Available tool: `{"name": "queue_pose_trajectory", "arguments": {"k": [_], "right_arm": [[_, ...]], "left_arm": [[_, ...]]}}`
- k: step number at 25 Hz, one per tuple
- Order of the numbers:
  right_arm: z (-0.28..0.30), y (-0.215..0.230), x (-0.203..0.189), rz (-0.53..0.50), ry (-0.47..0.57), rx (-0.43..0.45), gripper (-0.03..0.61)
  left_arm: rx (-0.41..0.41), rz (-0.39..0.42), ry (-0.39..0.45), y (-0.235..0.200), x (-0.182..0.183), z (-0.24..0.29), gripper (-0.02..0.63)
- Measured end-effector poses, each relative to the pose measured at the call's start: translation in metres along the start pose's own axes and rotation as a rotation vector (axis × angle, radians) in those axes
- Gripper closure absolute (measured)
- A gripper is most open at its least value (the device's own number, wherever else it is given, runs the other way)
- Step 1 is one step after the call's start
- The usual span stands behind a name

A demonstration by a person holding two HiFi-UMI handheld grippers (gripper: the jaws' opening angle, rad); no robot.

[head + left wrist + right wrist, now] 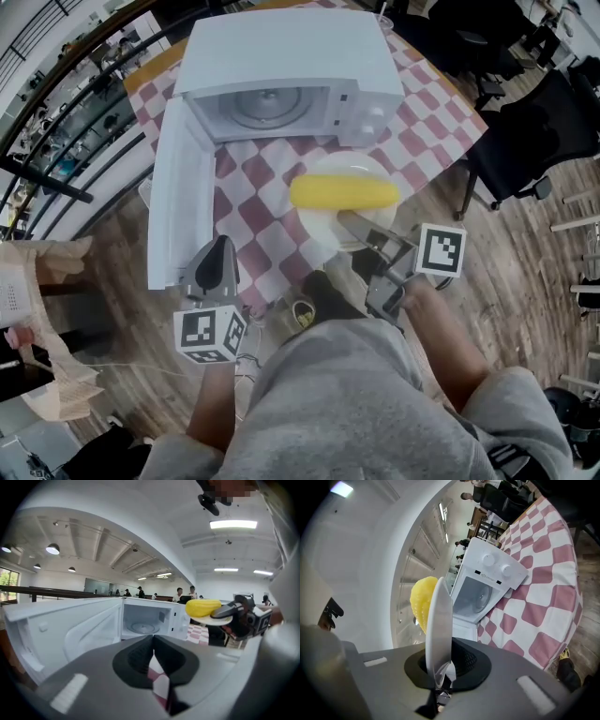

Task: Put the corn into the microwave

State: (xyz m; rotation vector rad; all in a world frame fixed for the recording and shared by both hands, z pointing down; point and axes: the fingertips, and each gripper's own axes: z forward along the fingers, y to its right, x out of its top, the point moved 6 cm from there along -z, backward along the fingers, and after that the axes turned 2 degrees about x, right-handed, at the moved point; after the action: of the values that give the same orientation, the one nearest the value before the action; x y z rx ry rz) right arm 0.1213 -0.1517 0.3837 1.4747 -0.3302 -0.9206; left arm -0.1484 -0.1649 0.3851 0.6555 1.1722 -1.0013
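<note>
Corn (344, 193) on plate (319, 232), before microwave (281, 56) (door (178, 206) open to left); microwave on table (253, 183).

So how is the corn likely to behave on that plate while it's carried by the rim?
The corn is a round cob lying loose on a shallow plate, so it would probably roll if the plate tips. The right gripper pinches only one rim edge, so the load likely levers the plate downward. Both look rigid.

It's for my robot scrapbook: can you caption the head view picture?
Right gripper holds a plate of corn before the open microwave.
</note>
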Motion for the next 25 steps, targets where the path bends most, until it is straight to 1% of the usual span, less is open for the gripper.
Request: {"name": "queue_pose_trajectory", "arguments": {"k": [8,11,15,20,25], "right_arm": [[0.052,0.012,0.024,-0.014,-0.046,-0.003,0.574],[0.069,0.018,0.032,-0.023,-0.053,-0.004,0.574],[0.089,0.028,0.042,-0.030,-0.073,-0.027,0.574],[0.114,0.039,0.053,-0.033,-0.087,-0.044,0.574],[0.136,0.052,0.059,-0.024,-0.103,-0.063,0.574]], "left_arm": [[0.083,0.005,-0.006,-0.038,0.009,0.019,0.603],[0.112,-0.009,-0.009,-0.047,0.010,0.026,0.603],[0.145,-0.022,-0.011,-0.059,0.013,0.035,0.603],[0.173,0.013,-0.032,-0.067,0.010,0.042,0.603],[0.209,-0.028,-0.039,-0.081,0.008,0.044,0.603]]}}
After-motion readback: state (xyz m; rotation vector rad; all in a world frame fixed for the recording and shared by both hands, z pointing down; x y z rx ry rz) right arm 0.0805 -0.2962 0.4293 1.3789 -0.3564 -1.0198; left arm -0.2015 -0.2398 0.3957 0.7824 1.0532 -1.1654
